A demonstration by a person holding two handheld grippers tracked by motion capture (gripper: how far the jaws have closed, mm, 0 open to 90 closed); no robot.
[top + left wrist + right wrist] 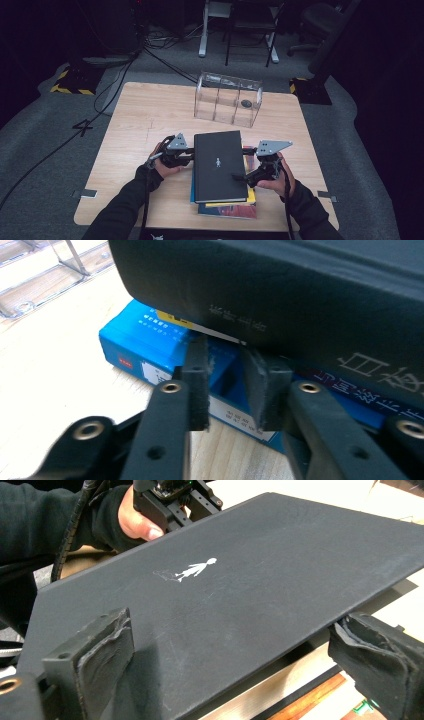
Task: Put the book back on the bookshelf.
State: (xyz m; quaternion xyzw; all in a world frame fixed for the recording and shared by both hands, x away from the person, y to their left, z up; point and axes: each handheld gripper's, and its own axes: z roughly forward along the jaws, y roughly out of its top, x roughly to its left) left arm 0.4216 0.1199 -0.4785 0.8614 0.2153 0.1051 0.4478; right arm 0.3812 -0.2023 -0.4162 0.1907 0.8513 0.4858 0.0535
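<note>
High view: a light wooden table (135, 120) stands on grey carpet. A stack of books sits at the near middle of it, topped by a black hardcover book (219, 165) with a small white figure on its cover. A blue book, a yellow one and a red-edged one lie under it, their edges showing at the near end. The left gripper (186, 156) sits at the left edge of the stack, the person's hand behind it. The right gripper (245, 176) is at the right edge, one jaw lying on top of the black cover. A clear plastic organiser (227, 99) with dividers stands at the far middle of the table, a small dark object in its right compartment.

Left gripper view: the jaws stand close together with a narrow gap, nothing between the pads. Their tips are right at the spine of the blue book (165, 347), just under the overhanging edge of the black book (280, 285). Whether the tips touch the blue book cannot be told.

Right gripper view: the jaws are wide apart, straddling the near-right edge of the black cover (240, 590); one pad (102, 650) is above the cover, the other pad (372, 652) beside and below its edge. Neither pad clearly presses. The left gripper (175, 502) and its hand show at the far edge.
</note>
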